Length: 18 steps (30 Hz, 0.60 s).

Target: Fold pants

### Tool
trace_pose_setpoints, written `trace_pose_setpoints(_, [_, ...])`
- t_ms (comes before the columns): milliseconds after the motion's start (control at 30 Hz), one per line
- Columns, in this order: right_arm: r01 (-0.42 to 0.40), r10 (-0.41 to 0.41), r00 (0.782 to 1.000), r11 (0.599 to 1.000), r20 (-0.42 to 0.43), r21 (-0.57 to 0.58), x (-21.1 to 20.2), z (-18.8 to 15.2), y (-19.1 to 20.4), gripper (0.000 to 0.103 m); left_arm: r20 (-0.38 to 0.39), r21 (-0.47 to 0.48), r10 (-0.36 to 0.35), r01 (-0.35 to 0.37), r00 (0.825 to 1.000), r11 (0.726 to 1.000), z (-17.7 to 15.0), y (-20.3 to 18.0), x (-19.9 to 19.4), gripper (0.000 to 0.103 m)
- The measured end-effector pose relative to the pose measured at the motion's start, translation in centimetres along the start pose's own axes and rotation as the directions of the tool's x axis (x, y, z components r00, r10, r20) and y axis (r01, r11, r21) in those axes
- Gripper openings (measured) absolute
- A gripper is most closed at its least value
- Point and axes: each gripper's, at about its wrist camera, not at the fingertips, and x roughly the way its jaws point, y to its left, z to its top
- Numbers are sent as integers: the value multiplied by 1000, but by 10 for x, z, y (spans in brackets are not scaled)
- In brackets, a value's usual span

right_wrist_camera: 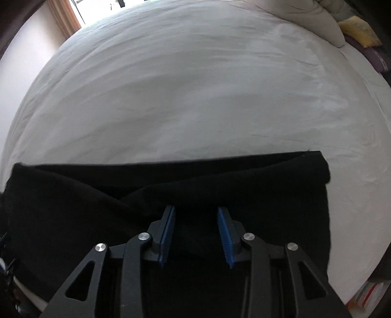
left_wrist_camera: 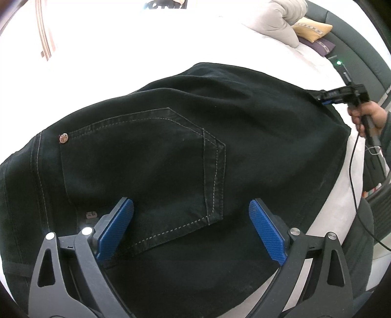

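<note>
Black pants (left_wrist_camera: 171, 146) lie folded on a white bed, seat side up, with a stitched back pocket (left_wrist_camera: 146, 171) and a metal rivet (left_wrist_camera: 64, 138) showing. My left gripper (left_wrist_camera: 191, 208) is open wide just above the pocket, holding nothing. My right gripper (right_wrist_camera: 196, 212) is open over the pants (right_wrist_camera: 97, 208), with a ridge of black cloth lying between its blue pads (right_wrist_camera: 168, 232). The right gripper also shows in the left wrist view (left_wrist_camera: 325, 96) at the pants' far right edge, held by a hand.
The white bed sheet (right_wrist_camera: 195, 85) spreads beyond the pants. Pillows (left_wrist_camera: 281, 22), a yellow cushion (left_wrist_camera: 311, 29) and a purple cushion (left_wrist_camera: 322, 46) lie at the headboard end. A black cable (left_wrist_camera: 353, 176) hangs from the right gripper. The bed edge (left_wrist_camera: 342, 208) runs along the right.
</note>
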Motion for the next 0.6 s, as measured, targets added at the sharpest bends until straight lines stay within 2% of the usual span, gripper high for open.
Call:
trace_pose_setpoints(67, [30,-32,998,999,46,44,4,5,-9,37,3,-1,-3,3,1000,1000,1,-1,0,96])
trace_pose_setpoints(133, [116,-120,988,992,92,47,5,11,-11,38,7,-8,-6,6,1000,1000,1,1,0,96])
trace_pose_setpoints(233, [278,-287,947,957,142,81,9,21,-18,38,9,-9,-3,3,1000,1000,0,0,1,96])
trace_pose_setpoints(267, [344,-365,918,928,158,144,3,24,-25,37,10,-11,-8,8,1000,1000,0,0,0,96])
trace_pose_setpoints(300, [336,-371,914,920,168,202,-3,24,-34,37,13,-16,-16,16,1000,1000,0,1,-2,96])
trace_pose_setpoints(367, [269,-336,920,914,199,303,-20,19,-53,37,16,-23,-19,19,1000,1000,-1,3,-4,96])
trace_pose_setpoints(433, [195,-269,928,941,260,277,-37,17,-56,37,19,-30,-20,21,1000,999,-2,4,-4,96])
trace_pose_setpoints(533, [39,-59,969,996,242,86,-55,13,-34,37,22,-29,-25,26,999,999,-3,1,-5,96])
trace_pose_setpoints(600, [-11,25,980,997,199,-71,-61,3,-5,37,24,-27,-30,30,999,999,-4,1,-4,96])
